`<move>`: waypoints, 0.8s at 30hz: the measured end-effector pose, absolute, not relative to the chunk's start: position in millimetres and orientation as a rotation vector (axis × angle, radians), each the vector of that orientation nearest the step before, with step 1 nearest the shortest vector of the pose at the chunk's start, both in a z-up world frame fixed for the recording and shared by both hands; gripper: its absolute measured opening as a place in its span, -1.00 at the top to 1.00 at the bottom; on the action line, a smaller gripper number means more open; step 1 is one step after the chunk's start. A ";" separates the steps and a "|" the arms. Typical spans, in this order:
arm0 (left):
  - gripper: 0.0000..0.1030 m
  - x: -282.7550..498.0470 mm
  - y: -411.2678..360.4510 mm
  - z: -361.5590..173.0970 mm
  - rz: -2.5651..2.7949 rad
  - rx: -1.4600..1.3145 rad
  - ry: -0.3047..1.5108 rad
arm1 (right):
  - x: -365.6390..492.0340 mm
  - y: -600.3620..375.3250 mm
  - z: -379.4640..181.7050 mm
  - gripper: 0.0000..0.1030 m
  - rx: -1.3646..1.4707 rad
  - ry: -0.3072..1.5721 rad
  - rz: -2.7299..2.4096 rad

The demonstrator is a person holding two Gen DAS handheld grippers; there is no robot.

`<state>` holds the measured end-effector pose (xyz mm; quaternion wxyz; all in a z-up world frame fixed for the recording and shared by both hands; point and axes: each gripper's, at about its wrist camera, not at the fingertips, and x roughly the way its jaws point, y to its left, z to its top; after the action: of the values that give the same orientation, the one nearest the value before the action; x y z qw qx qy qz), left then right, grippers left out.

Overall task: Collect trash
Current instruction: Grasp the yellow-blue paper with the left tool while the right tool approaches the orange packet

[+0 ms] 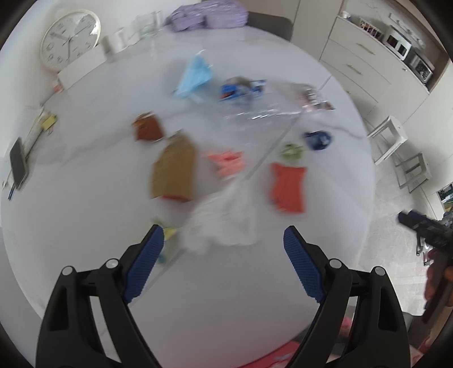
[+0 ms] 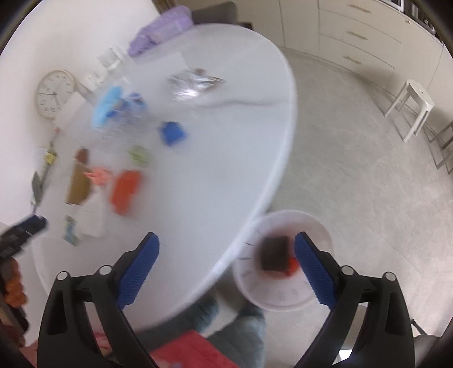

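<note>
Trash lies scattered on the white round table (image 1: pixel 85 215): a crumpled white wrapper (image 1: pixel 223 223), a brown packet (image 1: pixel 175 169), an orange packet (image 1: pixel 287 186), a pink wrapper (image 1: pixel 228 162), a dark red packet (image 1: pixel 148 127), a green scrap (image 1: pixel 291 150), a blue wrapper (image 1: pixel 317 140), a light blue bag (image 1: pixel 195 75) and clear plastic (image 1: pixel 271 113). My left gripper (image 1: pixel 223 240) is open and empty just short of the white wrapper. My right gripper (image 2: pixel 226 246) is open and empty over the table's edge. A white bin (image 2: pixel 283 260) on the floor holds a dark packet (image 2: pixel 274 252).
A wall clock (image 1: pixel 69 38), glasses (image 1: pixel 147 25), a purple pack (image 1: pixel 206 14) and a phone (image 1: pixel 18 164) stand along the table's far and left sides. White stools (image 2: pixel 410 107) and cabinets (image 1: pixel 365 65) stand across the floor. A person's legs (image 2: pixel 235 320) are below the table edge.
</note>
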<state>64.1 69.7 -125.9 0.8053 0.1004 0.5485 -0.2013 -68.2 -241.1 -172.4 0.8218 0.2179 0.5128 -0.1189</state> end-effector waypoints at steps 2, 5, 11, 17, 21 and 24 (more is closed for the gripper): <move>-0.60 68.2 87.3 -133.9 -0.444 0.217 1.191 | -57.2 -211.0 -163.8 -0.87 0.444 1.088 -0.228; -0.60 71.0 101.2 -144.2 -0.469 0.217 1.213 | -44.9 -181.4 -160.0 -0.87 0.402 1.099 -0.232; -0.60 80.7 123.3 -166.7 -0.511 0.221 1.244 | -29.2 -147.6 -161.8 -0.87 0.403 1.131 -0.242; -0.60 88.2 127.5 -186.9 -0.525 0.219 1.261 | -21.4 -136.0 -165.5 -0.87 0.372 1.161 -0.272; -0.60 91.9 129.8 -198.6 -0.511 0.225 1.251 | -22.9 -133.0 -165.6 -0.87 0.352 1.172 -0.282; -0.60 95.4 129.0 -207.5 -0.518 0.242 1.243 | -22.7 -131.5 -167.3 -0.87 0.345 1.183 -0.285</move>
<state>95.4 129.0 -207.5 0.7750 0.1118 0.5741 -0.2392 -22.7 -131.5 -167.3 0.8064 0.1613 0.5530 -0.1333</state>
